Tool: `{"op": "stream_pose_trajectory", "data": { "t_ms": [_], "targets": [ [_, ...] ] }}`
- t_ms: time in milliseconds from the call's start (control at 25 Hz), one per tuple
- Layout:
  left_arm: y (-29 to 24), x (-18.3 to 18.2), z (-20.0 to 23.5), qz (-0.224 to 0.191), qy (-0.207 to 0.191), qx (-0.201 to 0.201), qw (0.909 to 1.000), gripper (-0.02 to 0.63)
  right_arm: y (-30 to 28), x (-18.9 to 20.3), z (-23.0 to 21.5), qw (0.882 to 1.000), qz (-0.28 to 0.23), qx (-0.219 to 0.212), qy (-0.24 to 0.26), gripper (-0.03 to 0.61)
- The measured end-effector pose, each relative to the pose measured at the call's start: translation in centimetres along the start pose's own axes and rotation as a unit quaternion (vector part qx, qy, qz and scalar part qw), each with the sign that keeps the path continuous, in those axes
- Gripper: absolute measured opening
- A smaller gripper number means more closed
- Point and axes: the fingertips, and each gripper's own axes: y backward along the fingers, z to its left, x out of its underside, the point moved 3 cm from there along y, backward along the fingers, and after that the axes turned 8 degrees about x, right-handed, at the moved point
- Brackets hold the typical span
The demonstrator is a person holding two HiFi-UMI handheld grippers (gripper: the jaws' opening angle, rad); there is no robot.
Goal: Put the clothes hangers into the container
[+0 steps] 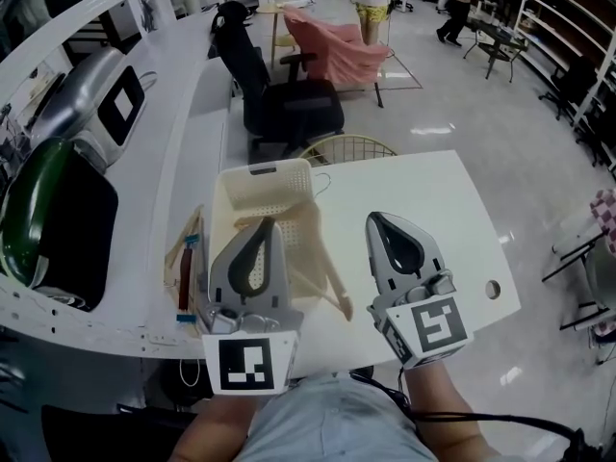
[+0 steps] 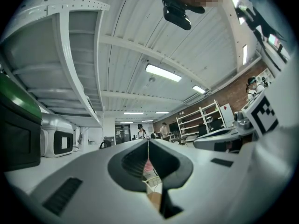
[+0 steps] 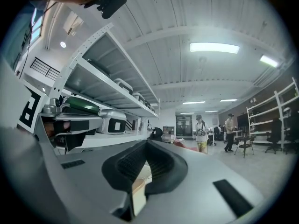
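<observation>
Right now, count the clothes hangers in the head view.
2. One hanger leans out of the basket over its right wall; another hanger lies left of the basket. The left gripper may hide more.

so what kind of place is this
Probably a big open lab or workshop hall: a long white bench carrying hard cases, tall storage racks, and an office chair on a polished floor.

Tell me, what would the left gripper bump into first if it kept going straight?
Probably the cream container: the left gripper points across it. It seems held about level, though, so it might pass above the rim; depth is unclear.
</observation>
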Motion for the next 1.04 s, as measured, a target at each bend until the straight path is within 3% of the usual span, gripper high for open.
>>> {"op": "stream_pose_trajectory", "data": {
  "t_ms": [1040],
  "targets": [
    [-0.7,0.5,-0.6,0.006,0.002,-0.006,1.0000,0.014,-0.6,0.9,-0.2,1.000,0.013,-0.014,-0.012,0.011]
  ]
}}
